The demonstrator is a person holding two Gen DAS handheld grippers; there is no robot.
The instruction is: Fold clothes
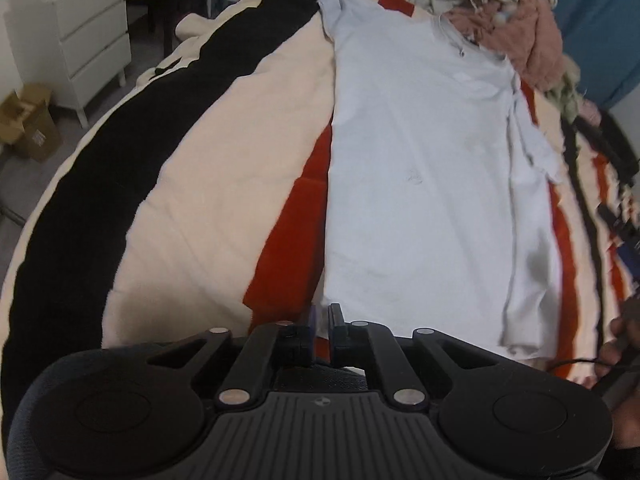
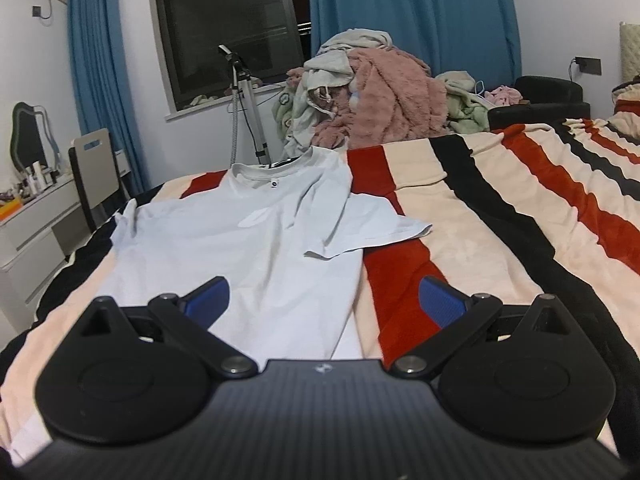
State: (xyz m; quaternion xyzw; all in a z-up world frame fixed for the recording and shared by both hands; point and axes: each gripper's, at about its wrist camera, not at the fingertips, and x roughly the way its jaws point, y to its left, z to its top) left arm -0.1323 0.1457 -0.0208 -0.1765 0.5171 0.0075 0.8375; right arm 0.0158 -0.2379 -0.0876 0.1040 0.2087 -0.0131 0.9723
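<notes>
Two grippers work a pale blue cotton T-shirt (image 2: 248, 240) lying flat on the striped fleece blanket (image 2: 500, 216). Your left gripper (image 1: 320, 320), nearly pressed together, seems to pinch the shirt's hem corner; your right gripper (image 2: 324, 300) hangs spread above the hem. Fold slowly, keeping edges aligned.

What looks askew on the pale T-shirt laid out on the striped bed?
The pale T-shirt lies mostly flat, but one sleeve sticks out sideways over the striped blanket, unfolded, while the opposite sleeve is bunched and crumpled.
</notes>
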